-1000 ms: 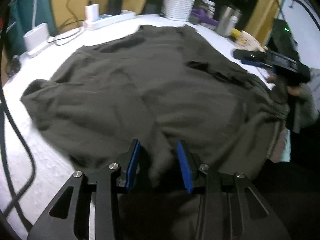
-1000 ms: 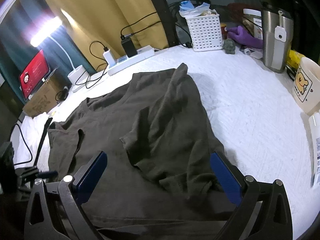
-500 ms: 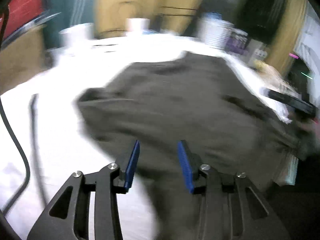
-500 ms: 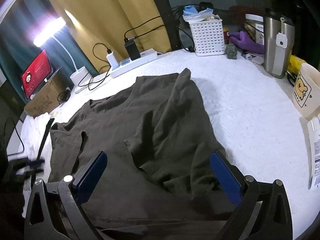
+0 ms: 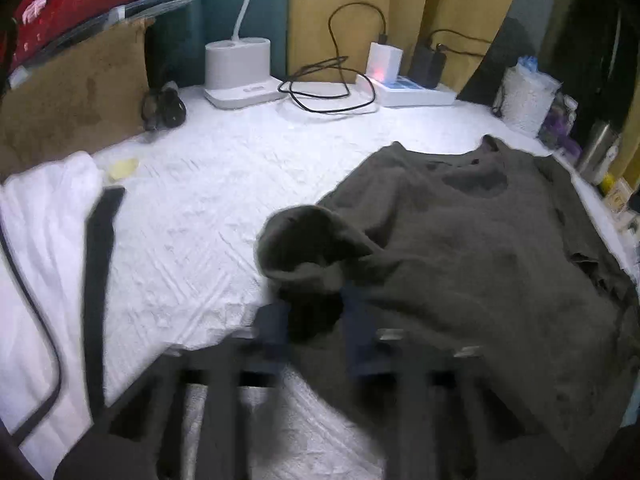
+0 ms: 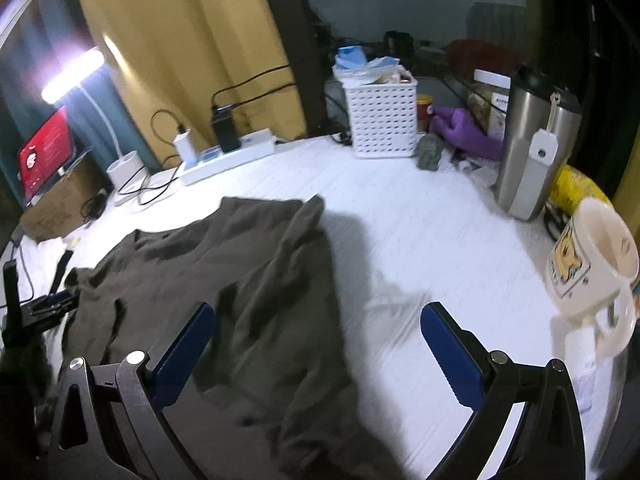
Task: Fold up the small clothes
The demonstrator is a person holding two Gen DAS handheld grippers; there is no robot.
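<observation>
Left gripper (image 5: 314,322) motion-blurred, garment (image 5: 460,264) cut off at bottom edge (right-wrist view too)

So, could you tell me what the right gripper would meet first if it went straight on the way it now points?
Most likely the dark shirt or the white cloth beside its edge: the open right gripper points down there, though depth is unclear.
</observation>
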